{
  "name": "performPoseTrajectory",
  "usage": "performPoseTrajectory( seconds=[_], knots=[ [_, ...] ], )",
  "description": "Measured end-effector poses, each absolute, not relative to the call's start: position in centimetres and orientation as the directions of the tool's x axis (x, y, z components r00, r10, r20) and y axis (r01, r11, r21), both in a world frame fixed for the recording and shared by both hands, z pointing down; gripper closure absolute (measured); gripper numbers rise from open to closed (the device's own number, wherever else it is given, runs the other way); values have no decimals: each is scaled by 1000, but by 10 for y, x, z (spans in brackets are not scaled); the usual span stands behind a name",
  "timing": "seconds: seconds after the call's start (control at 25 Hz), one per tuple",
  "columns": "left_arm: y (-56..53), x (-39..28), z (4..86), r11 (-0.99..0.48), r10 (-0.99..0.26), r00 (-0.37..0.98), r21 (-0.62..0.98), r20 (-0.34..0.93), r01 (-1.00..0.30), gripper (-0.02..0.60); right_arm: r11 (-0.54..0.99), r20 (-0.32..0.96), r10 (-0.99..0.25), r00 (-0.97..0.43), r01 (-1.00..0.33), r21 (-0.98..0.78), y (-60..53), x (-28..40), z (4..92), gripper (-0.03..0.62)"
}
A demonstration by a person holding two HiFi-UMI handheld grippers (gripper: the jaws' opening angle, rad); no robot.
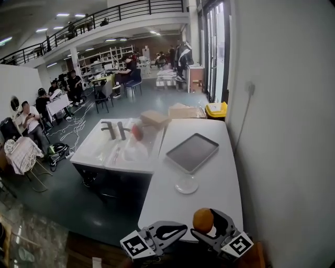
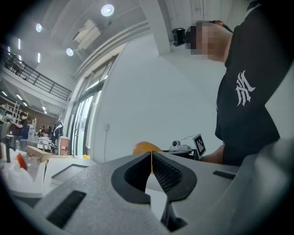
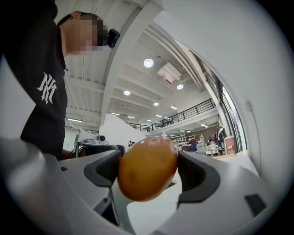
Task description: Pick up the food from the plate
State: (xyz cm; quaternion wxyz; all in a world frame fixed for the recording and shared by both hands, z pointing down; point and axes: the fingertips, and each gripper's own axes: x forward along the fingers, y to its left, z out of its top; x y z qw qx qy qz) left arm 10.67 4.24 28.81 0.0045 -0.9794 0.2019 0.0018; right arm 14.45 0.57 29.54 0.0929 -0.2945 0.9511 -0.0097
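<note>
The right gripper (image 1: 209,226) clamps the glossy orange oval food (image 3: 147,167) clear of the round glass plate (image 1: 187,185), the left gripper (image 2: 151,167) is closed and empty, and the pickup seems done, needing only steady carrying.

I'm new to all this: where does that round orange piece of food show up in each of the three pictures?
Head view: the orange food is at the bottom, right of centre, held in the right gripper.
Left gripper view: only its top peeks over the shut left gripper, mid-picture.
Right gripper view: dead centre, clamped between the jaws.
Shared landmark: the black balcony railing.
</note>
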Motion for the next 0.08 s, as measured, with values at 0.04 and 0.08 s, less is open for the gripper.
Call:
performPoseTrajectory(
  seconds=[0.04,0.08],
  knots=[
    [43,110,287,-920,-391,920,-15,-5,-391,569,830,-170,-557,-813,-553,-72,5,146,295,212],
    [43,114,285,-922,-388,922,-21,-5,-388,569,833,-168,-552,-817,-548,-71,4,147,295,212]
  ],
)
